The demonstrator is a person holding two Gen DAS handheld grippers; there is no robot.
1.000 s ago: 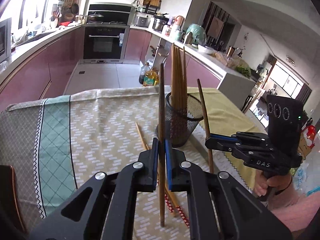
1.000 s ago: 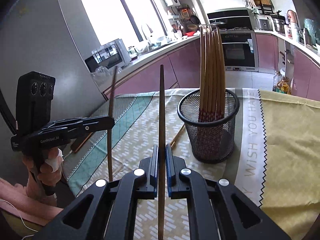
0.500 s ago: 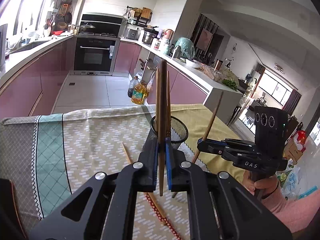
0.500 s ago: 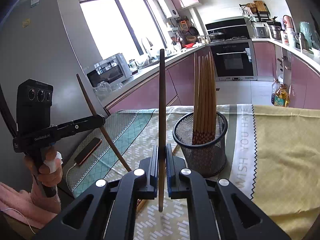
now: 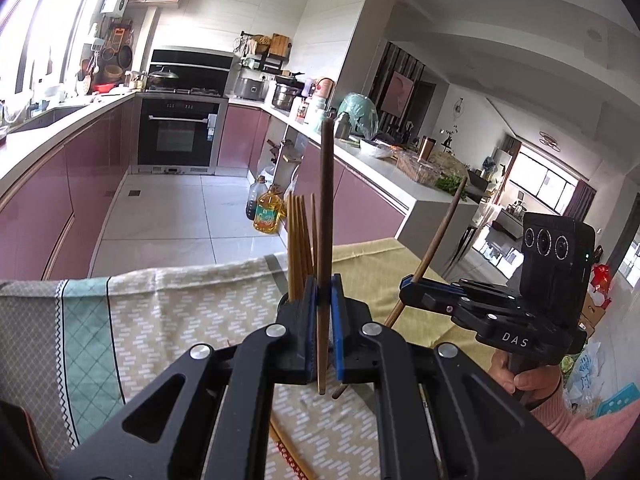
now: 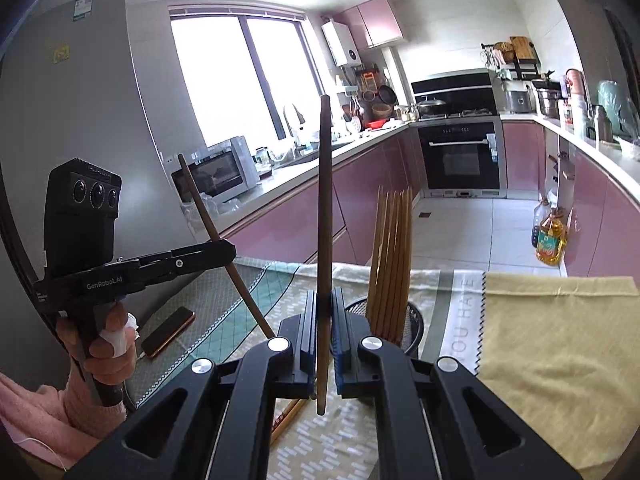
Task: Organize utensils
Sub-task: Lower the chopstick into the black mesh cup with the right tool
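Both grippers are lifted higher than a second ago; a dark chopstick (image 5: 325,216) is pinched upright in the left gripper (image 5: 324,332), another (image 6: 324,216) in the right gripper (image 6: 323,336); the mesh holder (image 6: 412,322) is seen just ahead, below both tips.

upright chopsticks (image 6: 390,256) fill mesh holder (image 6: 412,322); yellow cloth (image 6: 560,340) bare

Phone (image 6: 168,332) on patterned tablecloth (image 6: 556,340)

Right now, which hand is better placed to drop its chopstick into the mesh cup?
Right, narrowly. The mesh cup sits close behind the right gripper; the left gripper stands farther off sideways.
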